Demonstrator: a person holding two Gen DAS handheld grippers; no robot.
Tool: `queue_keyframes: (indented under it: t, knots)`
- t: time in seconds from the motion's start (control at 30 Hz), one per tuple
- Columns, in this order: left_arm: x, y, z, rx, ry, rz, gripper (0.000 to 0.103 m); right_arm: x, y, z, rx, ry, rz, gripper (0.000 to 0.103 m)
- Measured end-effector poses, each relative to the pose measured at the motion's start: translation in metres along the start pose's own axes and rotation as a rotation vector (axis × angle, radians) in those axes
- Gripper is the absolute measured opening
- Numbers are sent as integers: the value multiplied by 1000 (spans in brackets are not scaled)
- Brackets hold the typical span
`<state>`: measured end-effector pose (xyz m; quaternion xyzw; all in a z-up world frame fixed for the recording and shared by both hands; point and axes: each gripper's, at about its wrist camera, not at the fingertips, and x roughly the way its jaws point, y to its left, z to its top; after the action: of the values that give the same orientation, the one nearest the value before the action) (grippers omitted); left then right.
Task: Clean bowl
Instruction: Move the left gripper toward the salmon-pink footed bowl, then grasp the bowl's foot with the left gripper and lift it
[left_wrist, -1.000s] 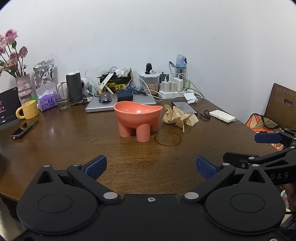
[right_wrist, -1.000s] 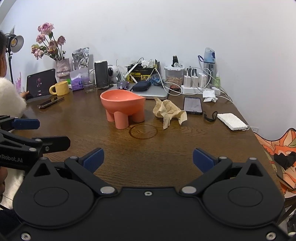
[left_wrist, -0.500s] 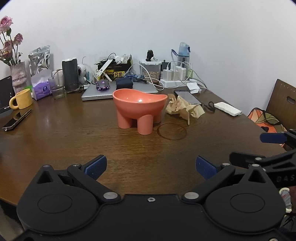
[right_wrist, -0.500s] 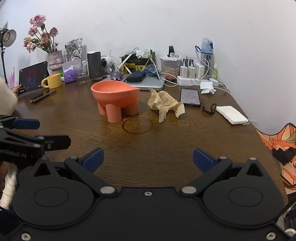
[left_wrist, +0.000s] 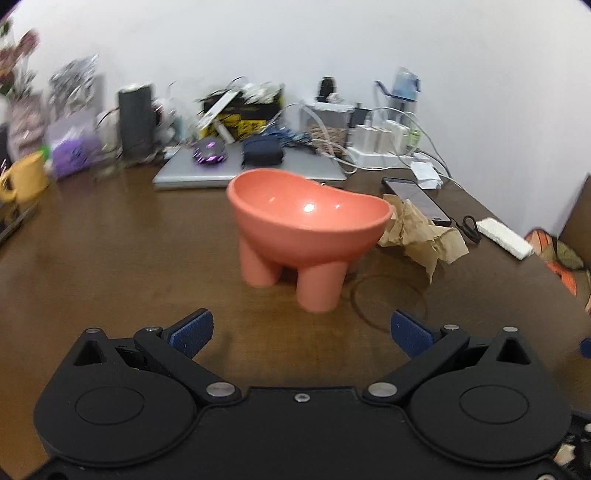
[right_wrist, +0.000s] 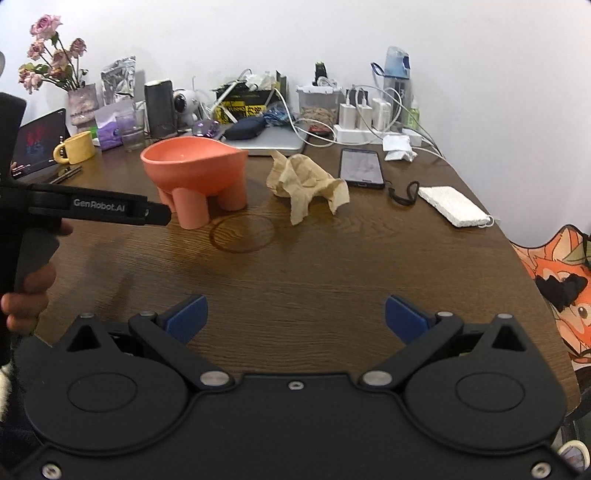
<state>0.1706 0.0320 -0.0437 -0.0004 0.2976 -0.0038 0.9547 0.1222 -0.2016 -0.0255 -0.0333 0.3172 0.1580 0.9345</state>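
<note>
A coral-pink bowl on thick legs (left_wrist: 308, 221) stands upright on the brown wooden table; it also shows in the right wrist view (right_wrist: 194, 173). A crumpled brown paper (left_wrist: 417, 232) lies just right of it, also seen in the right wrist view (right_wrist: 306, 182). My left gripper (left_wrist: 301, 330) is open and empty, close in front of the bowl. My right gripper (right_wrist: 293, 314) is open and empty, further back over the table, with the paper ahead. The left gripper's arm (right_wrist: 92, 208) reaches toward the bowl in the right wrist view.
A ring stain (right_wrist: 242, 232) marks the table (right_wrist: 332, 266) beside the bowl. A laptop (left_wrist: 251, 170), phone (right_wrist: 360, 168), white sponge (right_wrist: 452, 205), chargers, cables, yellow mug (right_wrist: 75, 147) and flowers crowd the back. A chair with an orange cushion (right_wrist: 561, 280) stands right.
My left gripper has moved forward, so the bowl looks much nearer and larger. My right gripper has moved slightly forward. Both stay open.
</note>
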Motion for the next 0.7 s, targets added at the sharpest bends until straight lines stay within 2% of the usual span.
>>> queue_keyframes:
  t: [0.13,0.4,0.5,0.7]
  knots:
    - [20,-3,6,40,26,-11,103,9,-4,0,10,14,-15,102]
    - [64,-8,13,-53,112,9,103,21,-11,0,25,41,-16,102]
    - [71,-5,12,-96,111,40,103,26,-17,0,34,48,-20,102]
    - [79,-10,13,-58,105,76,100,36,-28,-4,65,73,-38,102]
